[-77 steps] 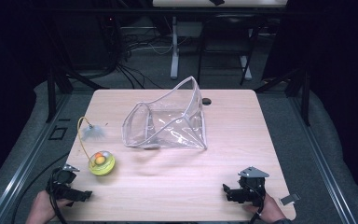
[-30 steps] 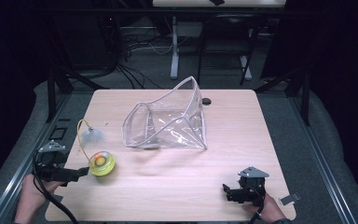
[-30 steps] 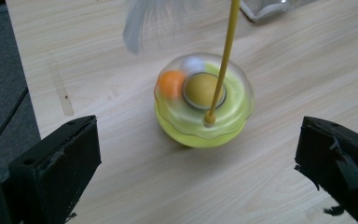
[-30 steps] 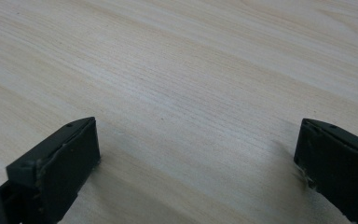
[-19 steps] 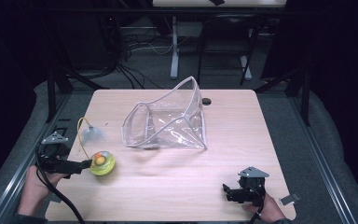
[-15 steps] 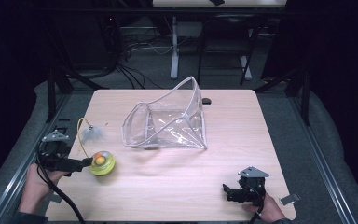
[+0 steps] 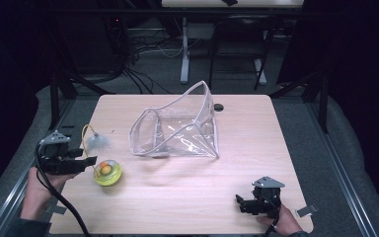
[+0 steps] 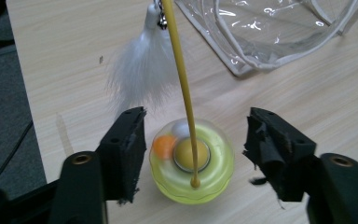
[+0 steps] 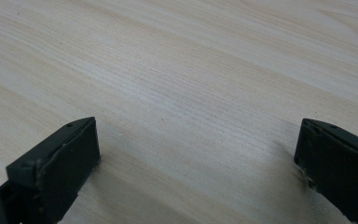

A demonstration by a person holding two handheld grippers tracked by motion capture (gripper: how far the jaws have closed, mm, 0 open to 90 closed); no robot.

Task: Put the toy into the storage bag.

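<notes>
My left tongs (image 8: 193,140) are spread wide around the yellow cat toy (image 8: 191,161), not touching it, near the table's (image 7: 187,197) left edge. Its wand (image 8: 179,79) and white feather (image 8: 142,74) point toward the clear pouch (image 7: 177,131). Right tongs (image 9: 196,163) released over bare wood.

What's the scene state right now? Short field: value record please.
surface: wooden table
left gripper: open, jaws either side of the yellow toy, not touching it
right gripper: open, over bare table, near right edge
yellow toy: round domed base, thin yellow wand, white feather at its end
clear plastic bag: mid-table, mouth open toward the left
</notes>
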